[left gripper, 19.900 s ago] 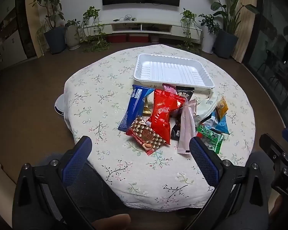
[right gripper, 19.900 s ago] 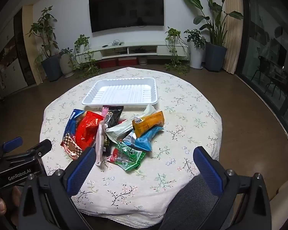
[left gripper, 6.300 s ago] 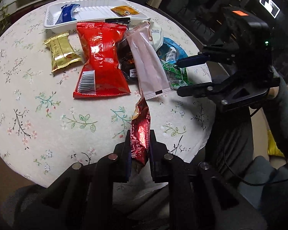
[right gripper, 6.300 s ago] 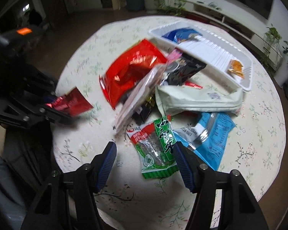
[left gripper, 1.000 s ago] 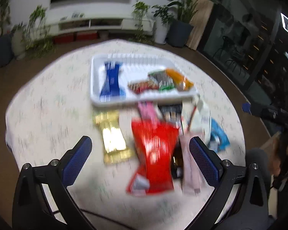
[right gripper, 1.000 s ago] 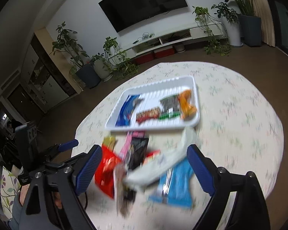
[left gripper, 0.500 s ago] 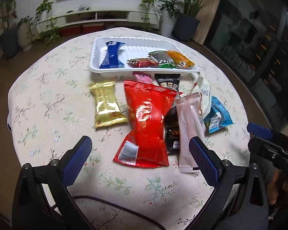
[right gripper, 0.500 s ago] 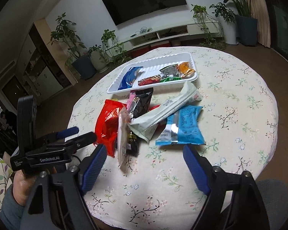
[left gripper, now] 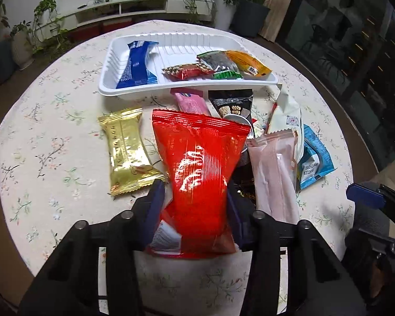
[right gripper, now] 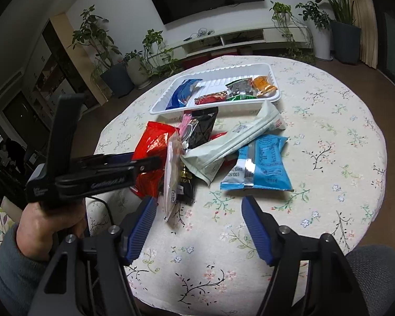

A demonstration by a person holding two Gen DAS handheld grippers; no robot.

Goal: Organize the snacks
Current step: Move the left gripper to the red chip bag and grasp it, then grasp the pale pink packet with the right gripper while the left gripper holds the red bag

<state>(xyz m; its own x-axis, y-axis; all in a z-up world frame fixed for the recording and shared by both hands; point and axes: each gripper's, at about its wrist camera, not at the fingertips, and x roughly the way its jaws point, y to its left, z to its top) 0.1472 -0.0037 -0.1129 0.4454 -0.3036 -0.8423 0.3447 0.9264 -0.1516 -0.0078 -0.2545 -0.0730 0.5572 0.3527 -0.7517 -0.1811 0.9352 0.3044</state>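
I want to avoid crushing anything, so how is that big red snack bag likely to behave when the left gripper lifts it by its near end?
The red snack bag looks puffy and glossy, so it is probably light and air-filled. Its crinkled film may slip or sag between the left gripper pads, whose jaws have just been closing on its pinched lower part. Contents could be fragile under hard squeezing.

Bench cloth: cream w/ small floral sprigs, green, pink & dark stems. Tray: plain white, ribbed. In tray: blue pack w/ white print, red-brown pack, green/black pack, orange pack. On cloth: glossy red bag, shiny gold pack, pale pink sachet, black pack w/ nut pics, light blue pack w/ silver seam, pale green-white pouch. Gripper pads: blue, ridged; frames black.
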